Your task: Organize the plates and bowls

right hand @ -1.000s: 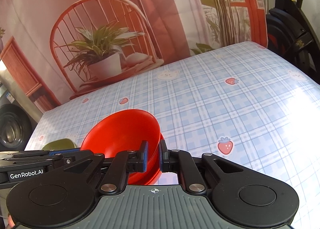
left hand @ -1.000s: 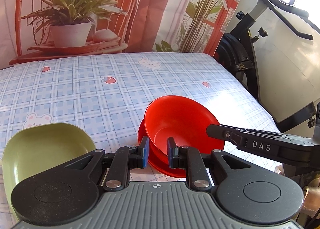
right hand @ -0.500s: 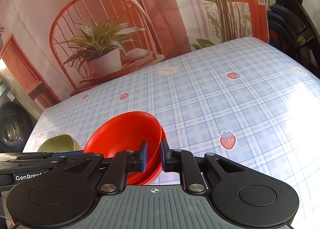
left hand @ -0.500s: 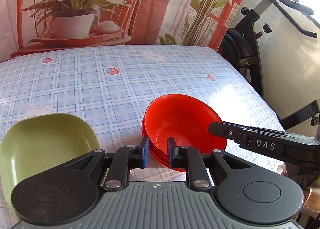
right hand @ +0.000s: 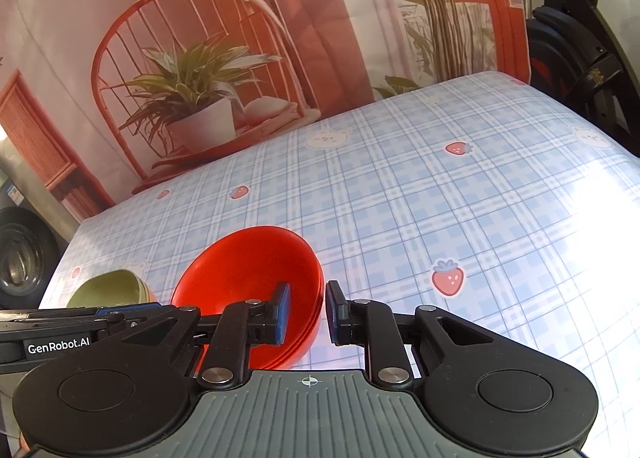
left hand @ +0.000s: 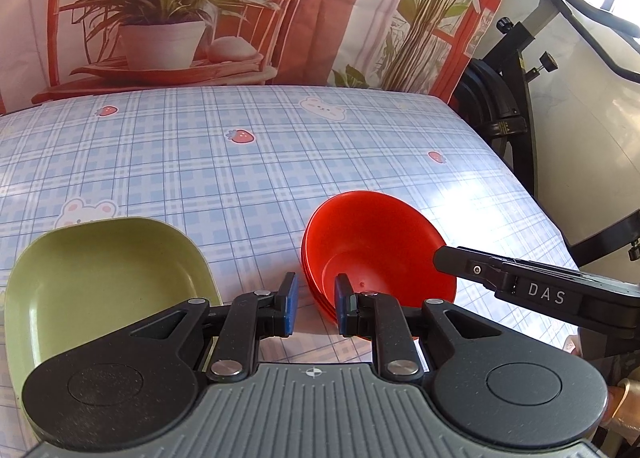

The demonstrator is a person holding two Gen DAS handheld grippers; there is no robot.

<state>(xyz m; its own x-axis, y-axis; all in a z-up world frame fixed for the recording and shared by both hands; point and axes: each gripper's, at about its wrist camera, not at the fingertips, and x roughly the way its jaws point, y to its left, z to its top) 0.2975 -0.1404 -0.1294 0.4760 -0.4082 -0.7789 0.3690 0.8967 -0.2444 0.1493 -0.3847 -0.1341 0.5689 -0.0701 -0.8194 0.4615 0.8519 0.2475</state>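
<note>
The left hand-held gripper [left hand: 313,305] points steeply down, its jaws slightly parted and holding nothing. At its 3 o'clock, the right hand-held gripper [right hand: 307,313], equally steep, is opening its jaws.

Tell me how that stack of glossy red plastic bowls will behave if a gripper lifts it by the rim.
The stack of red plastic bowls looks thin-walled, so probably light and stiff. Its glossy surface may be slippery for the pads. Several nested rims show at its edge, so gripping one rim might lift only the top bowl. The right gripper is opening, the stack's rim between its jaws.
</note>
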